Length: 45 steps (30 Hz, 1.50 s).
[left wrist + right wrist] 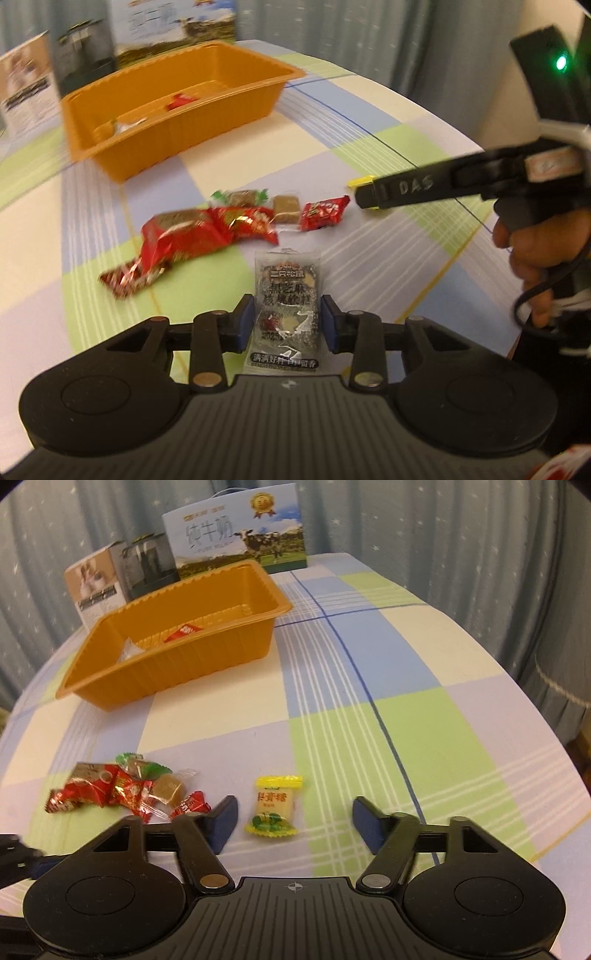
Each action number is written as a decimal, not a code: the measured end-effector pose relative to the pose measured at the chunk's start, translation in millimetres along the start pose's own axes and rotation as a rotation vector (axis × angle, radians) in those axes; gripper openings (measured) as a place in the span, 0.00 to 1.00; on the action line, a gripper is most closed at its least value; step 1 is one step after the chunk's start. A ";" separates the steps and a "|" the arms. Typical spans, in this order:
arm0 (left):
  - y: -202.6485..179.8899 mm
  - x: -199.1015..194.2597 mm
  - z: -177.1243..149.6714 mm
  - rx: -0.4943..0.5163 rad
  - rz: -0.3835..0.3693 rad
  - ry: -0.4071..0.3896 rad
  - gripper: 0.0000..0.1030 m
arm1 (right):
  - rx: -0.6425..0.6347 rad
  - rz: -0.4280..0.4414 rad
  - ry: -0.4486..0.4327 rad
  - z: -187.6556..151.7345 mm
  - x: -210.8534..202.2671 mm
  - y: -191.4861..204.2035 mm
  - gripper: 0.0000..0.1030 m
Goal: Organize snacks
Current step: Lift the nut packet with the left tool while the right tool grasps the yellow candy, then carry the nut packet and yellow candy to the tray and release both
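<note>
**Left jaws hold a sesame packet; the yellow candy waits for the right**

The left gripper (287,321) has its blue pads clenched on a clear sesame-walnut packet (286,295), pinching it at mid-length so the printed end sticks forward over the table (406,657). To finish this step well, carry the packet level over the near rim of the orange tray (177,110) and let go only once it is well inside, since the film looks slick and light (a shallow pinch could let it slide out on the way).

The right gripper (293,823) is spread wide, holding nothing, with a yellow-wrapped candy (275,808) lying flat on the table between and just ahead of its pads. Lowering straight down and closing across the candy's narrow sides looks the cleanest grasp.

The packet is transparent with black speckled filling and white lettering. The tray already holds a red packet (183,632) and a clear-wrapped piece. A heap of red wrappers (207,230), brown caramels and a green-tipped sweet lies between tray and grippers, still unsorted.
</note>
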<state>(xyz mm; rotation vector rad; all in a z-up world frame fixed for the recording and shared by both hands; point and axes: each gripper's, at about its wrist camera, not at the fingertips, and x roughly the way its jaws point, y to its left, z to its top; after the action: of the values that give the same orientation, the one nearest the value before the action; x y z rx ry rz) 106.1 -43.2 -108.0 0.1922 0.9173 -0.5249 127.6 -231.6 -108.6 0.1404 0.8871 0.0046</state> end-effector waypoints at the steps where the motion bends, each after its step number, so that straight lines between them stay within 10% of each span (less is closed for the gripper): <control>1: -0.6 -1.4 -1.4 -0.014 0.006 0.000 0.33 | -0.020 -0.010 -0.004 -0.4 2.2 3.2 0.51; 7: -1.4 -8.9 -8.2 -0.071 0.031 -0.007 0.33 | -0.123 -0.032 -0.025 -5.5 5.4 17.4 0.21; 45: 14.5 -99.2 -4.0 -0.281 0.187 -0.158 0.33 | -0.118 0.111 -0.122 -4.8 -111.7 56.2 0.20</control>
<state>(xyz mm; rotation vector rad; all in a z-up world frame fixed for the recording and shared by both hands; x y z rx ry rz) 61.7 5.4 -32.3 -0.0188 0.7991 -0.2308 56.4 -182.3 -18.4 0.0792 0.7544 0.1503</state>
